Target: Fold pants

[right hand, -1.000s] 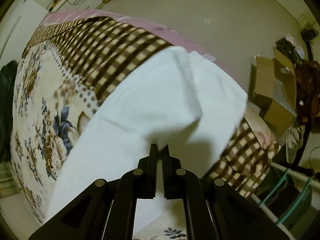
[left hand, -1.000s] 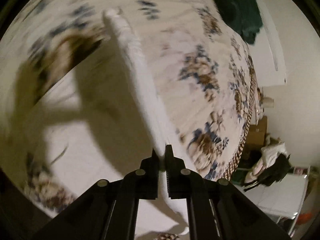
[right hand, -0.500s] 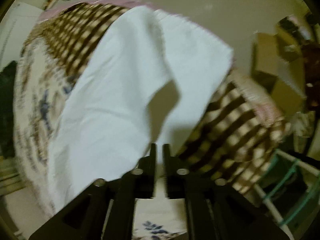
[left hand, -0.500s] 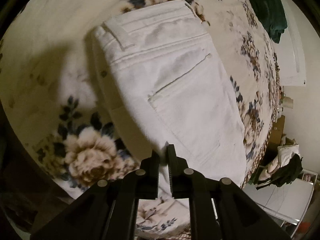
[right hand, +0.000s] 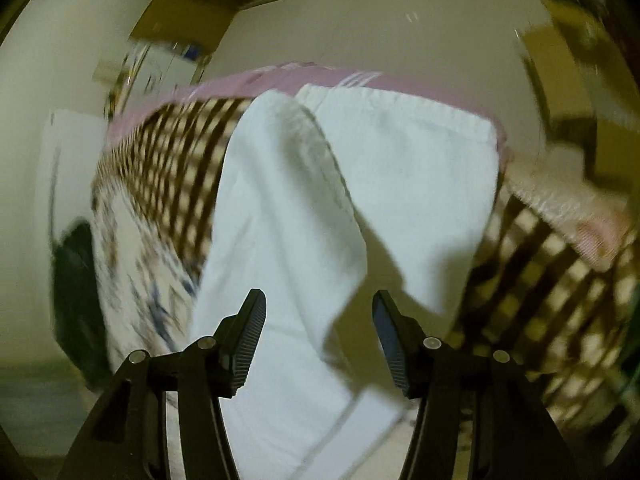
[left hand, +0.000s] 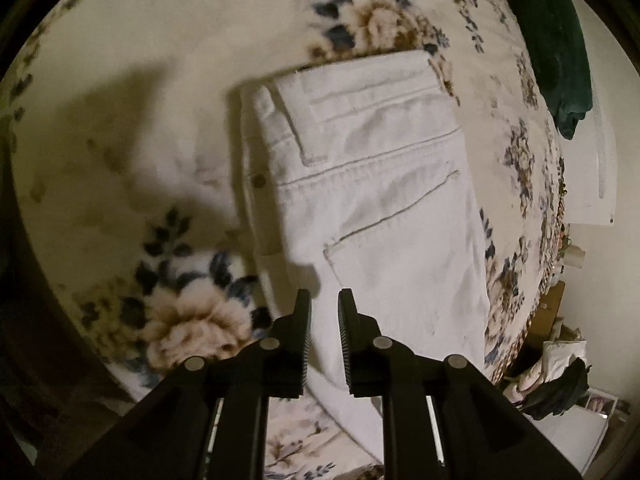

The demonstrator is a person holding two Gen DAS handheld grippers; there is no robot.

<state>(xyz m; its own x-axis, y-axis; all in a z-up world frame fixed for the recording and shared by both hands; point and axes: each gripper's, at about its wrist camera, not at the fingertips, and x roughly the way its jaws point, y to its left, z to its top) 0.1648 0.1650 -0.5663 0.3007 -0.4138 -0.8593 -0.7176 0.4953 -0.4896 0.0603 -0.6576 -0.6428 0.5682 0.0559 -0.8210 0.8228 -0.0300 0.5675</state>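
No brand, label or writing can be read in either view.

Left wrist view: the white pants (left hand: pixel 372 200) lie on a bed under a floral blanket (left hand: pixel 140 92), cream and plush with brown and blue flowers. The waistband points to 12 o'clock, with a belt loop, stitched seams, a small dark rivet and a back pocket showing; the cloth looks like sturdy denim or twill. The left claw (left hand: pixel 324 304) sits at 6 o'clock over the lower part of the pants, its 2 ribbed black fingers parted by a narrow gap with nothing pinched between them. A dark green garment (left hand: pixel 556 52) lies at 1 o'clock near the blanket's edge. At 4 o'clock, off the bed, are a heap of clothes (left hand: pixel 560 376) in dark and light cloth and a cardboard box (left hand: pixel 548 312). A shadow falls on the blanket at 10 o'clock.

Right wrist view: the picture is blurred by motion. The pants (right hand: pixel 304 220) run from 6 o'clock up to 12 o'clock, 2 leg ends lying partly 1 over the other, the hems near the bed's edge. The right claw (right hand: pixel 318 304) is spread wide at 6 o'clock above the cloth and grips nothing. Beneath the legs the blanket's border is a brown-and-cream check (right hand: pixel 176 168), with a pink sheet (right hand: pixel 280 78) along the edge at 12 o'clock. The pale floor (right hand: pixel 380 12) lies beyond.
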